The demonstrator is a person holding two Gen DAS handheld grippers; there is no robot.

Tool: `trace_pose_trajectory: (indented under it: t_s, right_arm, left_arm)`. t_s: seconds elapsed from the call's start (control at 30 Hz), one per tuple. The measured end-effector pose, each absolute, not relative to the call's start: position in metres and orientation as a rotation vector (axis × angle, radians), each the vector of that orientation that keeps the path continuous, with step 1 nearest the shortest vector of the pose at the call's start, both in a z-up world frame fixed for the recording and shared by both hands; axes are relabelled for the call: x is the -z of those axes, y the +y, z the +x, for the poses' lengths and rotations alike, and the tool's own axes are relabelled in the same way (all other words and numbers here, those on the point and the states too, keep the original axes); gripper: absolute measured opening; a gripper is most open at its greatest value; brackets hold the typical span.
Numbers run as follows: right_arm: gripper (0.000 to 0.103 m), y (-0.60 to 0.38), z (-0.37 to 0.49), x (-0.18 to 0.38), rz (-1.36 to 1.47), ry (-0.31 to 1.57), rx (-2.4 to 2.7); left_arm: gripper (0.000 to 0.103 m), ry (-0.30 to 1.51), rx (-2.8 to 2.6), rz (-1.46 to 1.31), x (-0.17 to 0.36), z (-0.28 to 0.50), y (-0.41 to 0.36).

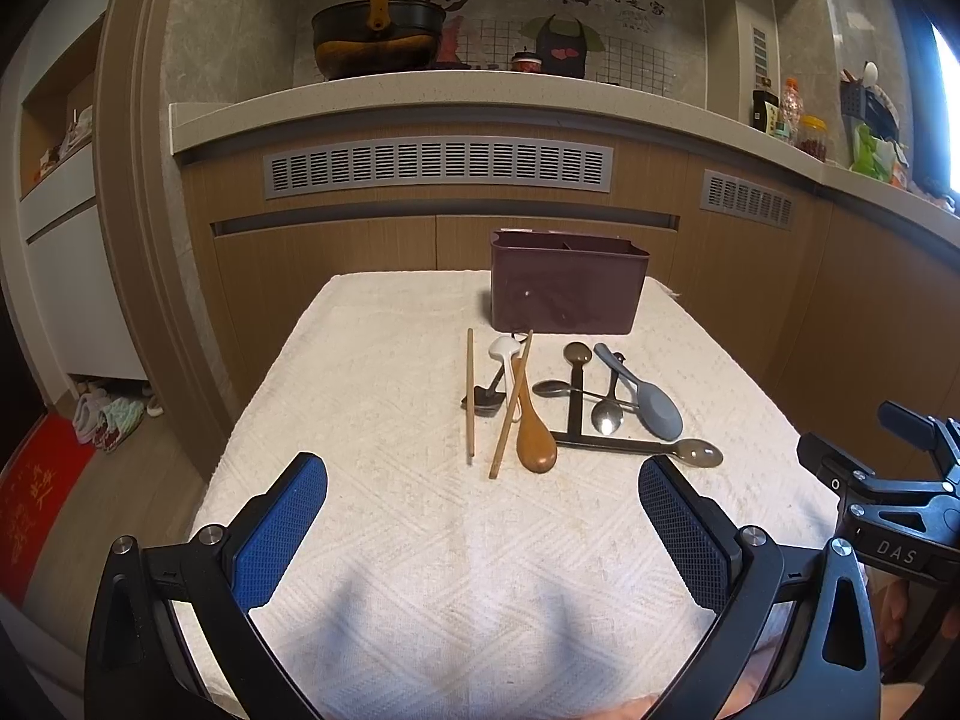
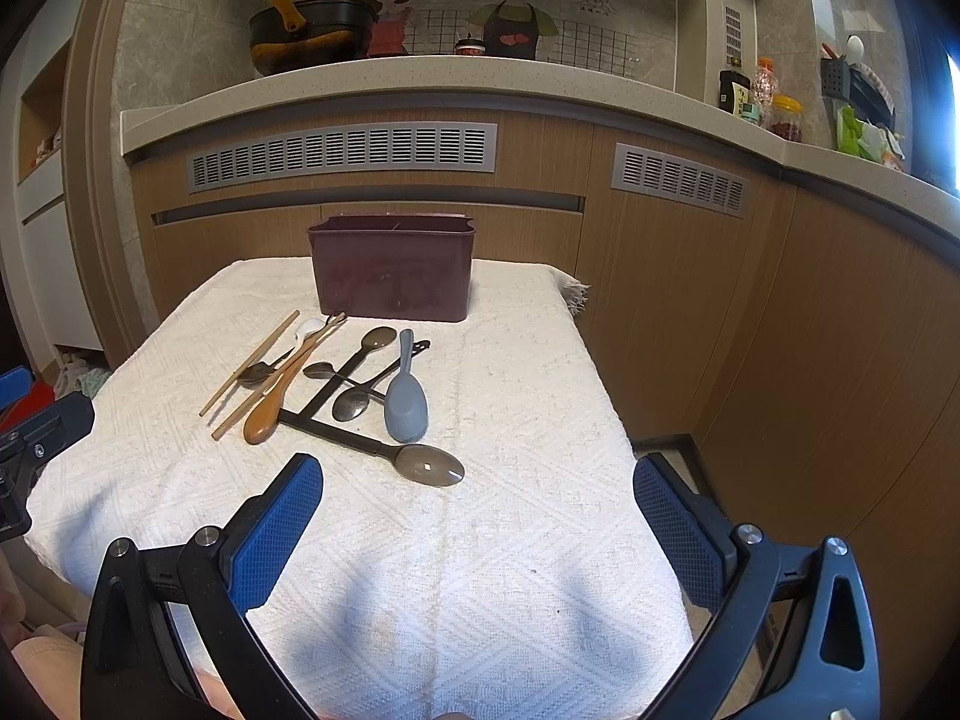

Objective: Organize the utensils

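Nothing seems sorted yet: both the left tongs (image 1: 483, 480) and right tongs (image 2: 478, 480) are wide and empty, with the utensils (image 1: 558, 408) loose on the table (image 1: 372, 372) ahead, before the dark-red holder (image 1: 569, 282).

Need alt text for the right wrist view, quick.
Open right claw hovers empty over a white cloth-covered table. Ahead lie scattered spoons and chopsticks, in front of a dark red utensil bin; kitchen cabinets stand behind.

The utensil box (image 1: 569, 282) stands at the counter's (image 1: 384, 540) far edge; chopsticks (image 1: 470, 393), spoons (image 1: 609, 414) and a paddle (image 1: 657, 408) lie piled just before it.
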State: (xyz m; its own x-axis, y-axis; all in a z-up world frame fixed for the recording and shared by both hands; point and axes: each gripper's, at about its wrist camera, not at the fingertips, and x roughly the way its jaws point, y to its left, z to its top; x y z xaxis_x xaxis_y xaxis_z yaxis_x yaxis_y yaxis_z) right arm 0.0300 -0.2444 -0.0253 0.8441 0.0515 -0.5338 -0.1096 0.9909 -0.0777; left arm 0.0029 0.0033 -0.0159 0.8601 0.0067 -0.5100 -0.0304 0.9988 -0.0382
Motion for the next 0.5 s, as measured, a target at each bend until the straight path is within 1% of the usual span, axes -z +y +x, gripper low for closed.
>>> trace_pose_trajectory:
  t_s: [0.5]
  right_arm:
    - [0.103,-0.2474,0.0312,0.0273,-0.12,0.572,-0.085]
  left_arm:
    - [0.103,0.565,0.001,-0.043,0.0109,0.0069,0.0034]
